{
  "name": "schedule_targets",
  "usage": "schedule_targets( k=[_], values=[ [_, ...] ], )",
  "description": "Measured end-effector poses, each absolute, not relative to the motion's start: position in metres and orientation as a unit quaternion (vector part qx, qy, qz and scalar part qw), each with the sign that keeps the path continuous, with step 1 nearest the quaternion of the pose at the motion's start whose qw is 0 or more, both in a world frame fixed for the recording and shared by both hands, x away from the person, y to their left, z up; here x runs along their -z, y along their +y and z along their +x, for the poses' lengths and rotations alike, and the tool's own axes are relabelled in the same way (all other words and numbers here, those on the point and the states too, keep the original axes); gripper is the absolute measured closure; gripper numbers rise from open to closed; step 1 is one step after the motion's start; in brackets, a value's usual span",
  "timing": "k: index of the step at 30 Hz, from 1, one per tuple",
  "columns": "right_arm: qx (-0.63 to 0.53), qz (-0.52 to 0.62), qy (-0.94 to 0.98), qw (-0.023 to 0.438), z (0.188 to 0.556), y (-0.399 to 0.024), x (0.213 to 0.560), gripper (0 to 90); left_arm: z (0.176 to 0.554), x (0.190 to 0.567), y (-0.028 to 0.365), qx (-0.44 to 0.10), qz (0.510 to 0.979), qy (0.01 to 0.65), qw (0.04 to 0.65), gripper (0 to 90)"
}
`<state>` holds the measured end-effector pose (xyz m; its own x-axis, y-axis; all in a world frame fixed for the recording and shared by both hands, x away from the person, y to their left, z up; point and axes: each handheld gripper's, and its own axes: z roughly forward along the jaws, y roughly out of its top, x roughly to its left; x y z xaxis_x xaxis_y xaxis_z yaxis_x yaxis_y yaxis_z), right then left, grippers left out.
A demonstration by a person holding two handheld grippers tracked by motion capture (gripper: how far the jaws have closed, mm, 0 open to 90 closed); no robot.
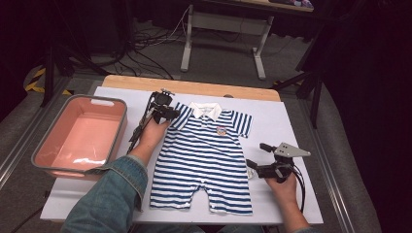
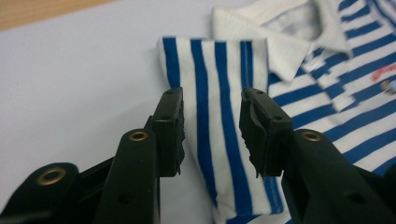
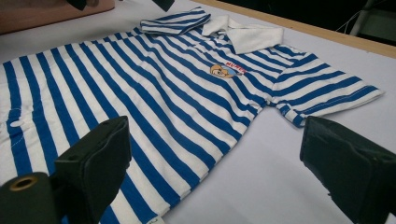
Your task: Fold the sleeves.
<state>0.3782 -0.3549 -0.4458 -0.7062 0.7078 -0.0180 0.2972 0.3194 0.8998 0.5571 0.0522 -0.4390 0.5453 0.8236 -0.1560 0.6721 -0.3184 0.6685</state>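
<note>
The striped romper (image 1: 204,155) is lying flat at centre frame in the high view, on the white sheet (image 1: 286,121) covering the table, collar (image 1: 206,110) toward the top, legs toward the bottom edge. Its left sleeve (image 1: 178,116) is sitting folded in over the body; the right sleeve (image 1: 241,123) is spread out flat.

My left gripper (image 1: 164,112) is sitting upper centre-left, right at that folded sleeve. In the left gripper view the gripper (image 2: 211,133) is standing part open, jaws w/ a narrow gap, the sleeve (image 2: 219,116) lying btwn & below them, pads not pressing on it.

My right gripper (image 1: 257,167) is resting lower right, just beside the romper's right edge. In the right gripper view it (image 3: 215,172) is gaping wide, nothing held, romper (image 3: 140,107) spreading across the left & centre.

A pink bin (image 1: 80,136) is sitting at left, well apart from the romper.
</note>
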Motion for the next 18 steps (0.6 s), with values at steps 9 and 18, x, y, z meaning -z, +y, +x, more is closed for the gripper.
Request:
schedule_targets(
  k=[9,18],
  values=[
    [-0.468,0.342,0.787,0.209,0.386,-0.355,0.442,15.7,0.54,0.433,0.062,-0.096,0.801,0.443,0.39,44.9],
    [-0.423,0.355,0.802,0.227,0.421,-0.344,0.423,18.9,0.499,0.42,0.08,-0.08,0.785,0.407,0.459,28.1]
  ],
)
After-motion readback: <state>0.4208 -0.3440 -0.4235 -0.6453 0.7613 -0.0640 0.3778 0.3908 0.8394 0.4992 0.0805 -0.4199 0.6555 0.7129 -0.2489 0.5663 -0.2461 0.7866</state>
